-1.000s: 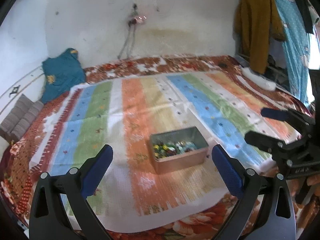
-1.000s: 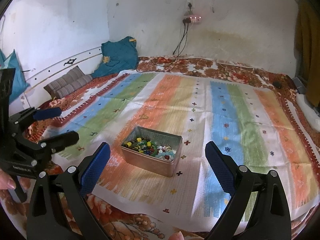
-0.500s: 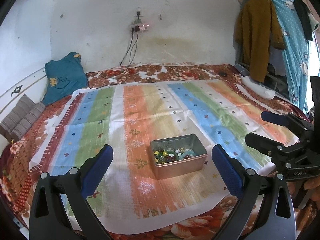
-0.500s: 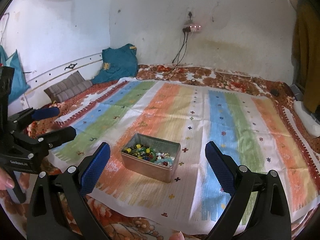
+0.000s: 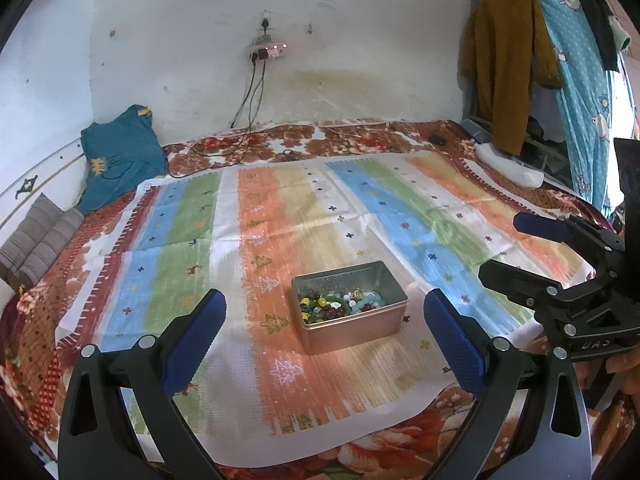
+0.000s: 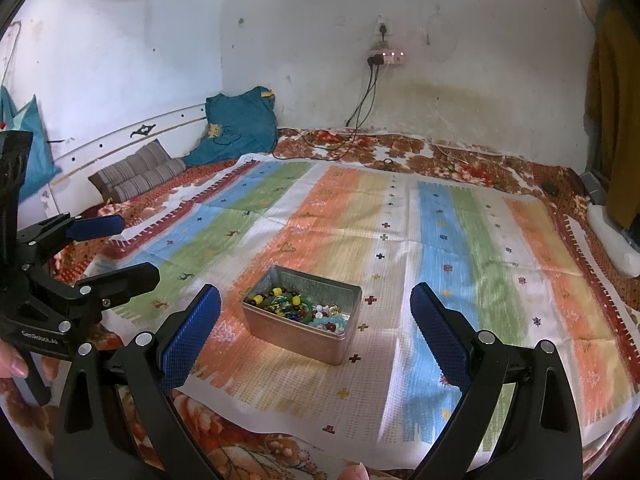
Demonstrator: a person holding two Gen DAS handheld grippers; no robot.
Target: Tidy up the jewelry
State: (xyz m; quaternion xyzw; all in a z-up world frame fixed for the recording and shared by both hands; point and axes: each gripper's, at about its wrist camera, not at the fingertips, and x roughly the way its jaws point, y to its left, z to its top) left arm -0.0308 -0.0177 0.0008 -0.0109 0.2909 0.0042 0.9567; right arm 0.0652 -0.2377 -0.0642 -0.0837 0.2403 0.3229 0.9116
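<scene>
A metal tin (image 5: 352, 332) full of coloured beads and bangles (image 5: 340, 306) sits on a striped cloth on a bed; it also shows in the right wrist view (image 6: 296, 344), with its jewelry (image 6: 300, 312). My left gripper (image 5: 324, 340) is open and empty, held above the near edge of the bed, the tin ahead between its fingers. My right gripper (image 6: 316, 332) is open and empty, also short of the tin. Each gripper appears in the other's view: the right one (image 5: 520, 248) at the right, the left one (image 6: 124, 248) at the left.
The striped cloth (image 5: 280, 216) covers a floral bedspread (image 5: 320, 140). A teal pillow (image 5: 116, 156) and striped cushions (image 5: 36, 240) lie at the far left. Cables (image 5: 248, 120) hang from a wall socket. Clothes (image 5: 516, 52) hang at the right.
Both grippers have tilted up and drawn back a little, so the tin sits lower and smaller in both views and more wall shows. Both grippers stay open.
</scene>
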